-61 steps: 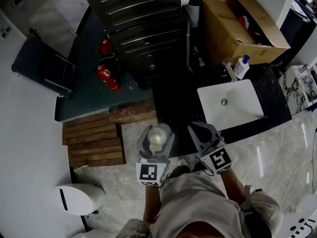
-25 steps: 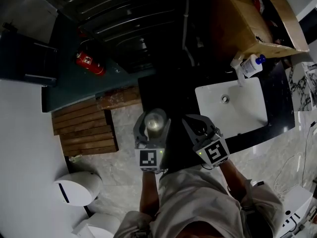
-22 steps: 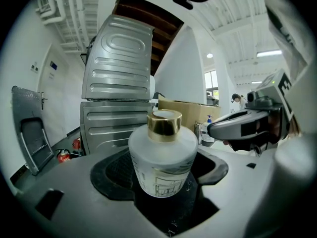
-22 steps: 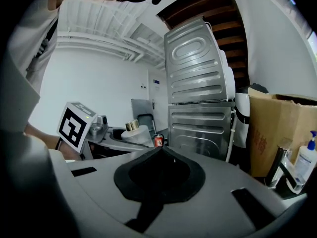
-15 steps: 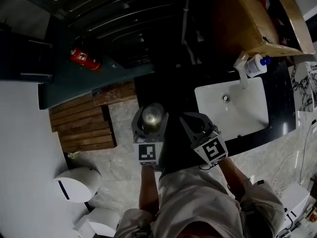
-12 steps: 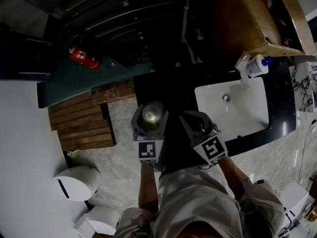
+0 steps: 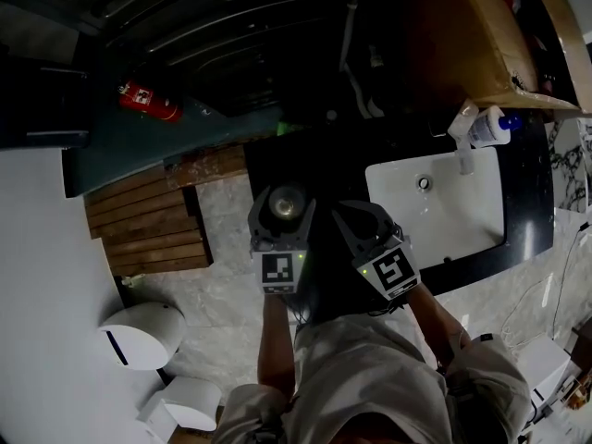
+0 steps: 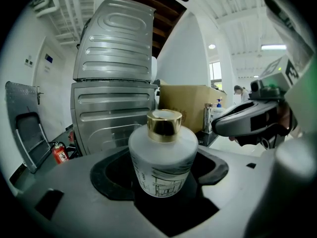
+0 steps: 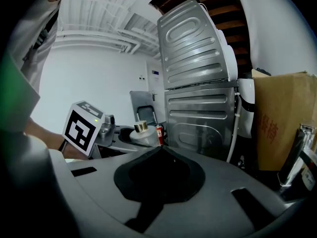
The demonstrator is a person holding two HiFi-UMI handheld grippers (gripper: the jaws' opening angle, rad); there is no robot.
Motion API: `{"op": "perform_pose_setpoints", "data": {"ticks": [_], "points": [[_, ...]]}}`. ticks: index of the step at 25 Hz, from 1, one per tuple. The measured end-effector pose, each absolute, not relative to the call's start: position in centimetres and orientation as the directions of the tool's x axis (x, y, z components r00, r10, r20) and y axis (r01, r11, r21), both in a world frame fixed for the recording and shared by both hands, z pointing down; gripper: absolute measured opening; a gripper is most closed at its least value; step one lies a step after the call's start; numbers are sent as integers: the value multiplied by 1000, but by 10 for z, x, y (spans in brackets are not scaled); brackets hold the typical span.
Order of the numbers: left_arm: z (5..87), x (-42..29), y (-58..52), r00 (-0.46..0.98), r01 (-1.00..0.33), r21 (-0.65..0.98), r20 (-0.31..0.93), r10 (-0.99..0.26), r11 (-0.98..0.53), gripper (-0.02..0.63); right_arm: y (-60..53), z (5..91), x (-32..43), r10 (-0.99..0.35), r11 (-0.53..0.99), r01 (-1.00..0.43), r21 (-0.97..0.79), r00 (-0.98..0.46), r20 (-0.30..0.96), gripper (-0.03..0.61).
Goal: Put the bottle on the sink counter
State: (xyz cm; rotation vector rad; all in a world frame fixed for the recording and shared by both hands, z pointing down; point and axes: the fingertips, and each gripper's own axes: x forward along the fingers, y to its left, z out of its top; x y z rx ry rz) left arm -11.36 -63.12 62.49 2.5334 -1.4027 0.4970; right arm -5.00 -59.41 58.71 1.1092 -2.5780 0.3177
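A squat frosted white bottle [image 8: 162, 155] with a gold cap stands upright between the jaws of my left gripper [image 7: 282, 213], which is shut on it. In the head view the bottle [image 7: 286, 202] hangs at the left end of the black sink counter [image 7: 529, 192], left of the white basin [image 7: 444, 213]. My right gripper [image 7: 363, 222] sits just right of the left one, over the counter's front part, jaws shut with nothing in them. The right gripper view shows its closed jaws [image 9: 161, 152] and, beyond them, the held bottle [image 9: 143, 133].
A chrome tap and a pump soap bottle [image 7: 487, 128] stand behind the basin. A large cardboard box [image 7: 481, 35] fills the back right. A ribbed metal machine [image 8: 114, 108] rises behind the counter. A fire extinguisher [image 7: 148, 103], wooden pallets [image 7: 148, 225] and a white bin [image 7: 139, 336] lie left.
Both grippers have moved a little forward toward the black counter, the bottle still held in the left one. The view has tilted, so the basin now lies closer to the right gripper.
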Motion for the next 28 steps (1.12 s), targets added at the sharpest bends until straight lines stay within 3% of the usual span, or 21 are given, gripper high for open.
{"op": "perform_pose_setpoints", "data": {"ticks": [28], "points": [[690, -109, -664, 467, -857, 40, 480, -742, -514, 328, -603, 615, -41, -649, 661, -744, -99, -633, 422, -2]]}}
